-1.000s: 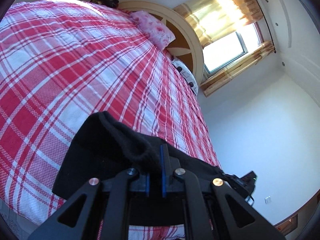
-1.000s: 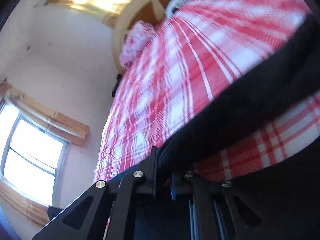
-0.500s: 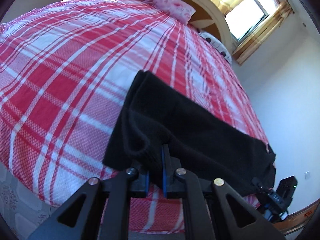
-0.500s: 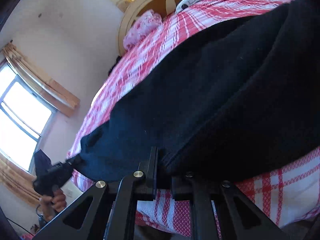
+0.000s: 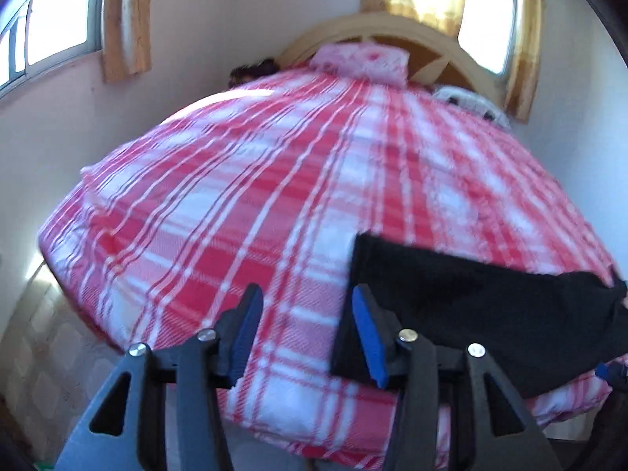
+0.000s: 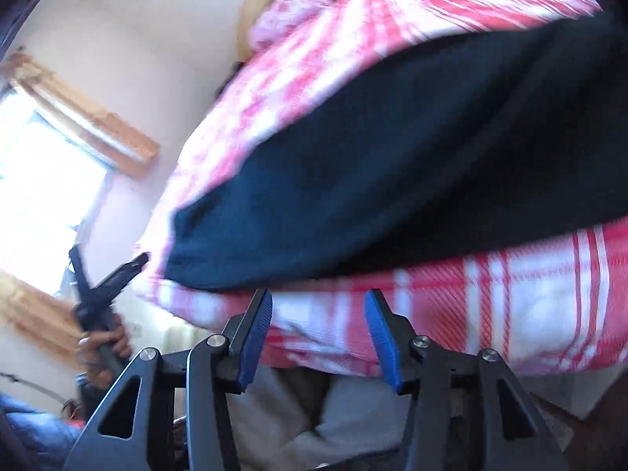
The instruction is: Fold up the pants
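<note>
The pants (image 5: 490,314), black and folded into a long flat band, lie on the bed (image 5: 274,196) near its foot edge, on the red-and-white plaid cover. In the left wrist view they stretch from beside the right finger of the left claw (image 5: 306,329) away to the right, and that finger's blue pad stands against the near left end of the cloth, though contact cannot be told. The left claw's jaws are opening, parted with only plaid cover showing between them. In the right wrist view the pants (image 6: 412,165) fill the upper middle, lying across the cover just above the right claw (image 6: 318,333). The right claw's jaws are opening too, with nothing between the 2 blue pads but the bed's edge and the grey floor below. At the left of that view a hand (image 6: 102,353) grips the handle of the other tool. A pink pillow (image 5: 361,59) rests against the curved wooden headboard (image 5: 392,27).
</note>
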`<state>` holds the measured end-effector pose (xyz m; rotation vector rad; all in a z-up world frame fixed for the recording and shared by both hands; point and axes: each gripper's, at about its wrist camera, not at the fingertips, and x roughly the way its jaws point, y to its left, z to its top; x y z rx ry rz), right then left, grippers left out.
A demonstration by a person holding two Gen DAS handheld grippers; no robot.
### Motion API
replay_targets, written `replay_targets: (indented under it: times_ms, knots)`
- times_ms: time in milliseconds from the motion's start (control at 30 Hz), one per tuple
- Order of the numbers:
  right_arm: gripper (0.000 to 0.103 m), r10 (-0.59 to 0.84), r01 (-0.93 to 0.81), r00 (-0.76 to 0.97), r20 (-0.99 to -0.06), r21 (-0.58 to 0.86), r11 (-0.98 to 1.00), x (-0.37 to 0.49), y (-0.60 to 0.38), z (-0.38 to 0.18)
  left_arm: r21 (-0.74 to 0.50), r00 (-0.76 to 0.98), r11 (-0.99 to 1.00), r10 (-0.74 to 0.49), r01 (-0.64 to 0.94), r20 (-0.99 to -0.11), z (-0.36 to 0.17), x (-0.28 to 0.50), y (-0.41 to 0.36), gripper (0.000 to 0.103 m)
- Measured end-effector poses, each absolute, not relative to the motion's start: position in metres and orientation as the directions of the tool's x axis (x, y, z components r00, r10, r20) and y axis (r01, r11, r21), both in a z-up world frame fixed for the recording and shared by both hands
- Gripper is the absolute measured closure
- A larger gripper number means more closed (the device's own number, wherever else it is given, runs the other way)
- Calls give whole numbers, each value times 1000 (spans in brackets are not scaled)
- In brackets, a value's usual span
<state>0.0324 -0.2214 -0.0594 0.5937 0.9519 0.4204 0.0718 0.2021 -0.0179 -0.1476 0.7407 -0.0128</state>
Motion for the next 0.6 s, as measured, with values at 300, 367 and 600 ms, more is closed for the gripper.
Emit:
replay_targets:
  times_ms: [300, 367, 600]
  knots:
    - [51, 579, -430, 478, -661, 399, 810, 172, -156, -29, -219, 640, 973, -217, 78, -737, -62, 99, 140, 63]
    - [51, 564, -445, 423, -709, 380, 811, 194, -139, -47, -219, 640, 975, -195, 43, -743, -70, 96, 139, 66]
    - [51, 537, -490, 357, -764, 336, 804, 162, -109, -67, -215, 655, 976, -182, 31, -734, -70, 95, 138, 66]
